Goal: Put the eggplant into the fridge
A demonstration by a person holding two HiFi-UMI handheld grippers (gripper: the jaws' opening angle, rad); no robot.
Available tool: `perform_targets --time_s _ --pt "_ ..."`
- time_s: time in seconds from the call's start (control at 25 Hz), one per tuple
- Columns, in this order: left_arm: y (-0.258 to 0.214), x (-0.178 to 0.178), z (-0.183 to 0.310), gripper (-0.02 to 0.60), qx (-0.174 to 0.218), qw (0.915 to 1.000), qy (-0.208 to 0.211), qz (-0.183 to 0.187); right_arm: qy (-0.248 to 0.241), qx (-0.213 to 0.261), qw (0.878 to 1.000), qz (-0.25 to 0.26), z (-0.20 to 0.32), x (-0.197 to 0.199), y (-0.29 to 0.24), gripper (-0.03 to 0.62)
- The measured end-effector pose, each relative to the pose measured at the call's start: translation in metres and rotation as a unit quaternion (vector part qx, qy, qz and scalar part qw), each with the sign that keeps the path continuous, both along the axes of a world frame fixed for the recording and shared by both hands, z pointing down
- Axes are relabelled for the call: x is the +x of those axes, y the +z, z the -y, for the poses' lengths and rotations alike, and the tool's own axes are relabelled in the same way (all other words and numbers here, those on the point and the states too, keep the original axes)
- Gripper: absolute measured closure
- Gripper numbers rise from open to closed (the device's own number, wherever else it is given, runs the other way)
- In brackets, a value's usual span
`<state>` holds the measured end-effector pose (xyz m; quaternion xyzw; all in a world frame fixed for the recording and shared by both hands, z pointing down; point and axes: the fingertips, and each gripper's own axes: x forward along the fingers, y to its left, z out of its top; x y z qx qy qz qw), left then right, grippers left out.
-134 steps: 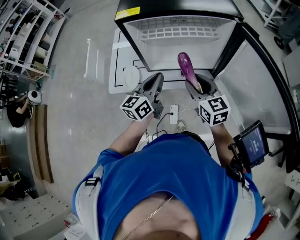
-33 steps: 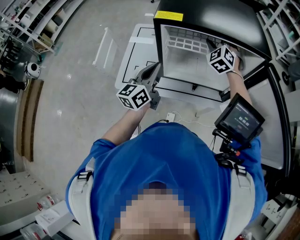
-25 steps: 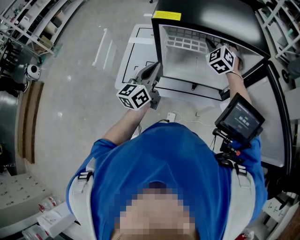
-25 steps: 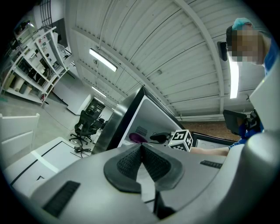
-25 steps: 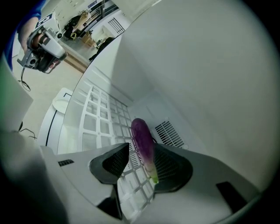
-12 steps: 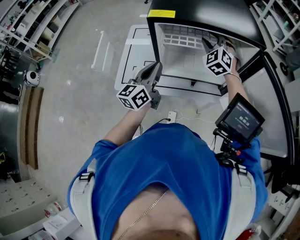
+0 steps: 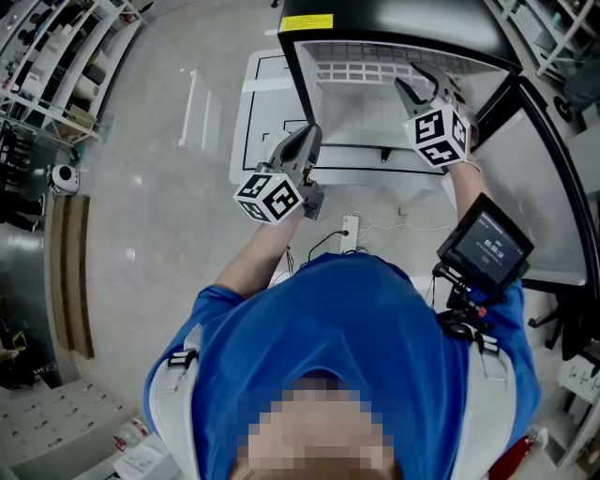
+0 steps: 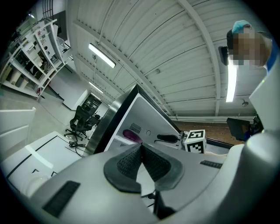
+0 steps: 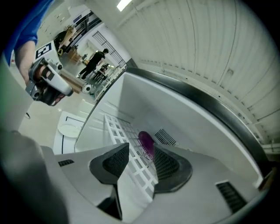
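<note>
Eggplant lies on the fridge shelf, so we're nearly done! Right gripper gapes wide and empty, left gripper pinched closed; we only need to pull clear.

White wire shelf inside the open fridge, purple eggplant lying on it

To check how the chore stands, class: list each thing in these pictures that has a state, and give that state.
Fridge: door open.
Eggplant: lying on the wire shelf inside, free of both tongs.
Left tongs: shut, empty.
Right tongs: open, empty.
Screen: lit.
</note>
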<state>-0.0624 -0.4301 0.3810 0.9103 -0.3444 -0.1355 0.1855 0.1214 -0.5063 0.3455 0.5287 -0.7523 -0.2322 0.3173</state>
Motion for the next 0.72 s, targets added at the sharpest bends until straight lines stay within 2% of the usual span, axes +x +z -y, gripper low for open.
perform_targets --time_s 0.36,0.68,0.72 --pt "0.004 0.005 -0.012 0.572 -0.008 0.9995 0.03 -0.001 0.024 -0.009 0.994 0.11 -0.054 -0.003 0.002 0.422" --pt "0.005 0.024 -0.022 0.573 -0.013 0.9982 0.058 -0.009 0.048 -0.034 0.971 0.232 -0.104 0.004 0.011 0.424" --pt "0.006 0.022 -0.022 0.573 -0.013 0.9981 0.06 -0.009 0.052 -0.034 0.968 0.243 -0.109 0.003 0.013 0.464"
